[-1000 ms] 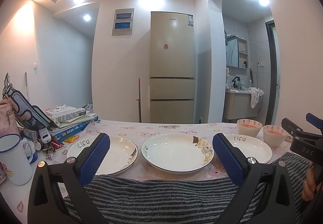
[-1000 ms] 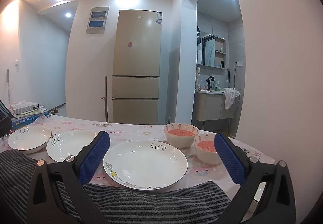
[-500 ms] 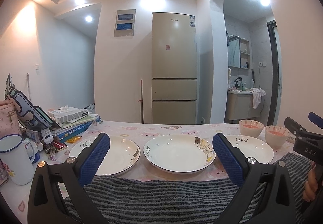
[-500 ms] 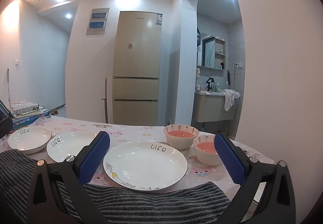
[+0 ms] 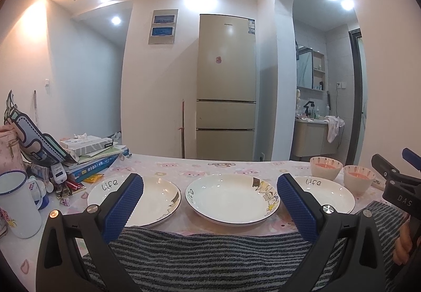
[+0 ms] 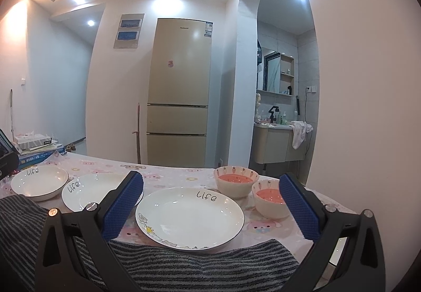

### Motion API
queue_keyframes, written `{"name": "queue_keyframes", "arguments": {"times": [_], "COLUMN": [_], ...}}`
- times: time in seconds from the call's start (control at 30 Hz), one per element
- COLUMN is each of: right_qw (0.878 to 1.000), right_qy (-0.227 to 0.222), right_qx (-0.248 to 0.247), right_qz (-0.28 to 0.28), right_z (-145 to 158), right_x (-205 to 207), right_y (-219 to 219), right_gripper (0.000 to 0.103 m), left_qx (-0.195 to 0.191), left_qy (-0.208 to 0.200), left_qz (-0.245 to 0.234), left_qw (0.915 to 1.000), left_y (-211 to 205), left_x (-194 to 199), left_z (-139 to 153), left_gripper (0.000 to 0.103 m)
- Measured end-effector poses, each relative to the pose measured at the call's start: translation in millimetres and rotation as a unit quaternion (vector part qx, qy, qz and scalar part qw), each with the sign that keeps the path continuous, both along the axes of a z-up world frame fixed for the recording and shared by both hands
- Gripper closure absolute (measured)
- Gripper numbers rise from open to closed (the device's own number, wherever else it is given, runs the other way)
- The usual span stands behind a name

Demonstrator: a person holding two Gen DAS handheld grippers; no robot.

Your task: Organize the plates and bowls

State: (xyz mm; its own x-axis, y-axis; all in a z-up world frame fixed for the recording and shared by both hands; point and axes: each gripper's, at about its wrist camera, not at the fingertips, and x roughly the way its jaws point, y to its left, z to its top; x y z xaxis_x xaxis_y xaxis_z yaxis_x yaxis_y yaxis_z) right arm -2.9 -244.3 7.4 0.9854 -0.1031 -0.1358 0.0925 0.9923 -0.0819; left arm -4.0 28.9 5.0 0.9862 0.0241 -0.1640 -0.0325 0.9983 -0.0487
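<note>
Left wrist view shows the left claw [image 5: 209, 194] spread wide and gripping nothing, hovering above a striped grey towel [image 5: 210, 260] at the near edge of the tabletop [image 5: 184, 165]. Three white plates lie in a row beyond it: the left plate [image 5: 155, 200], the middle plate [image 5: 229, 200] framed between the blue pads, and the right plate [image 5: 331, 194], each apart from its neighbour. Two small bowls with pink insides sit just beyond the right plate, the far bowl [image 5: 325, 168] and the near bowl [image 5: 359, 178], side by side. At the left stand one white mug [image 5: 17, 202] and one stack of books [image 5: 92, 155]; one tall fridge [image 5: 226, 87] stands behind. The right claw [image 5: 394, 173] shows at the right edge, held by a hand [image 5: 404, 247]. In the right wrist view that claw [image 6: 211, 198] is likewise spread and empty over the towel [image 6: 205, 265], facing the right plate [image 6: 189, 215], with both bowls [image 6: 235, 181] [image 6: 269, 198] just behind it and the other two plates [image 6: 89, 189] [image 6: 39, 181] off to the left.
</note>
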Motion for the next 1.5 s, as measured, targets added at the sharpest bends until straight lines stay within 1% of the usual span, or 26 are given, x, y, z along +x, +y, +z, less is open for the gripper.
{"name": "queue_keyframes", "arguments": {"times": [0.37, 0.73, 0.83, 0.9, 1.03, 1.13, 1.17, 1.2, 1.23, 1.3, 1.33, 1.37, 1.4, 1.43, 1.47, 1.5], "right_qw": [1.000, 1.000, 1.000, 1.000, 0.998, 0.996, 0.995, 0.995, 0.994, 0.993, 0.992, 0.991, 0.990, 0.987, 0.985, 0.984], "right_qy": [0.002, -0.010, -0.016, -0.020, -0.030, -0.040, -0.043, -0.046, -0.047, -0.041, -0.034, -0.022, -0.010, -0.002, 0.007, 0.015], "right_qx": [-0.002, 0.005, 0.007, 0.005, -0.005, 0.005, 0.006, 0.004, 0.004, 0.018, 0.027, 0.037, 0.050, 0.062, 0.072, 0.075], "right_qz": [0.002, 0.009, 0.016, 0.016, 0.048, 0.078, 0.087, 0.092, 0.096, 0.109, 0.115, 0.123, 0.134, 0.145, 0.157, 0.162], "right_z": [1, 4, 6, 10, 33, 61, 71, 80, 89, 103, 109, 116, 122, 125, 130, 132], "right_x": [-1, -7, -9, -11, -19, -26, -27, -26, -25, -16, -9, -1, 8, 14, 23, 31], "right_y": [0, -2, -2, 0, 3, 8, 11, 15, 20, 28, 32, 37, 41, 44, 49, 53], "right_gripper": [0.000, 0.000, 0.000, 0.000, 0.000, 0.001, 0.004, 0.011, 0.014, 0.016, 0.019, 0.021, 0.022, 0.023, 0.023, 0.024], "left_qx": [-0.002, -0.006, -0.003, 0.002, 0.003, -0.009, -0.013, -0.015, -0.017, -0.030, -0.036, -0.040, -0.051, -0.058, -0.069, -0.078], "left_qy": [0.001, -0.007, -0.012, -0.010, -0.021, -0.031, -0.029, -0.025, -0.019, -0.006, 0.007, 0.019, 0.038, 0.049, 0.064, 0.074], "left_qz": [0.002, 0.002, 0.010, 0.015, 0.004, 0.001, 0.002, 0.006, 0.019, 0.039, 0.045, 0.049, 0.051, 0.052, 0.053, 0.057], "left_qw": [1.0000, 1.0000, 0.9999, 0.9998, 0.9998, 0.9995, 0.9995, 0.9995, 0.9995, 0.9988, 0.9983, 0.9978, 0.9967, 0.9958, 0.9941, 0.9926], "left_y": [2, 3, 3, 2, 6, 19, 23, 28, 34, 46, 53, 58, 69, 75, 87, 94], "left_x": [2, 2, -1, -6, -22, -31, -31, -29, -24, -13, -7, 0, 10, 15, 23, 27], "left_z": [-2, -3, 1, 10, 32, 51, 56, 62, 67, 76, 78, 79, 79, 77, 74, 70], "left_gripper": [0.000, 0.000, 0.000, 0.000, 0.000, 0.000, 0.000, 0.000, 0.000, 0.000, 0.003, 0.009, 0.011, 0.019, 0.029, 0.033]}}
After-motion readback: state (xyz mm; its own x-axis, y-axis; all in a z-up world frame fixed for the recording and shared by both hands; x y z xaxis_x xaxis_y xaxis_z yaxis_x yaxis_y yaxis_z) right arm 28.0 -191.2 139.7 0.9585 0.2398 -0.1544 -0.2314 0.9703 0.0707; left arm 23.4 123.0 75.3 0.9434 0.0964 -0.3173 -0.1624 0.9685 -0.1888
